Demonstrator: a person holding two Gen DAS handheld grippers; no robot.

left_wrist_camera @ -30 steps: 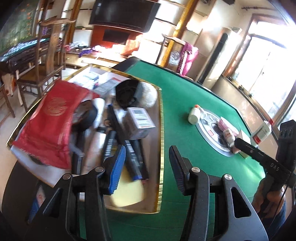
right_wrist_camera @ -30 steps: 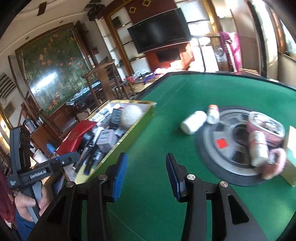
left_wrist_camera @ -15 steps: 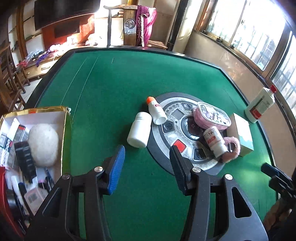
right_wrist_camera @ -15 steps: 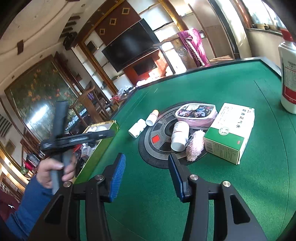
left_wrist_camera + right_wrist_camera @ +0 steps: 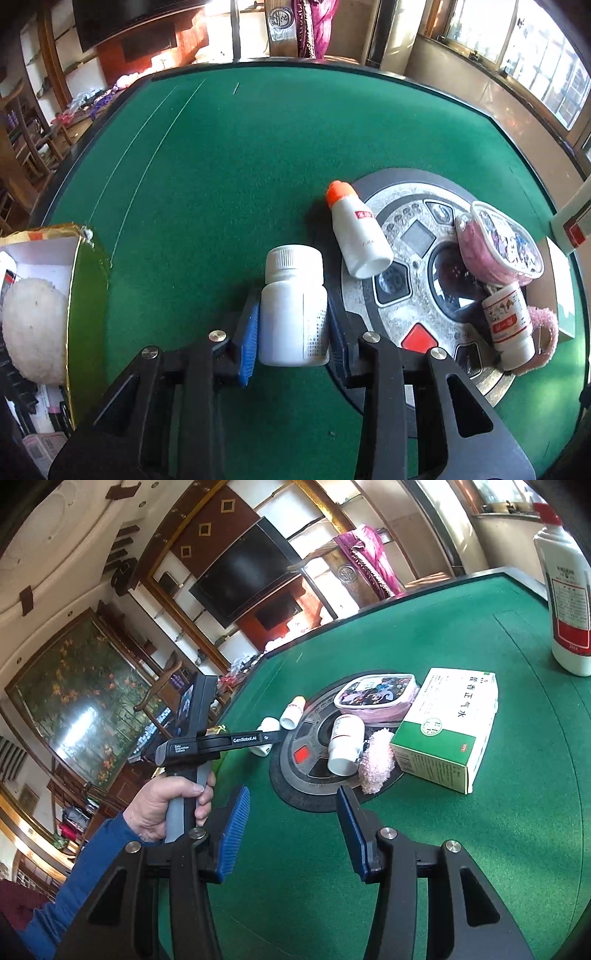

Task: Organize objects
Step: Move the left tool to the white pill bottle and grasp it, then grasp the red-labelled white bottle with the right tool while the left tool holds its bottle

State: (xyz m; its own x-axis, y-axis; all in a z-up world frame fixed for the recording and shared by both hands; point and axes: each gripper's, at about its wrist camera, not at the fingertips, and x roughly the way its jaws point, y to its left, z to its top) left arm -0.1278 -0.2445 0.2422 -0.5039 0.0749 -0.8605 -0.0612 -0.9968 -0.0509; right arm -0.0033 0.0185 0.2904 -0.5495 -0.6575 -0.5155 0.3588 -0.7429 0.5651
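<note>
Left tongs (image 5: 293,328) clamped on white pill bottle (image 5: 293,306), lying on green felt tabletop (image 5: 229,155) beside the round control panel (image 5: 417,236), long axis along the fingers, cap pointing away. Right tongs (image 5: 291,830) apart, holding nothing. Three small bottles total, one pink tub (image 5: 498,243), one green-white box (image 5: 447,723)

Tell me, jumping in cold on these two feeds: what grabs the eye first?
The left gripper stands out, its pads closed around a plain white bottle lying on the green table. Right of it, a round control panel carries an orange-capped bottle, a pink pouch and another small bottle. In the right wrist view, the right gripper hangs open and empty near a green-and-white box.
</note>
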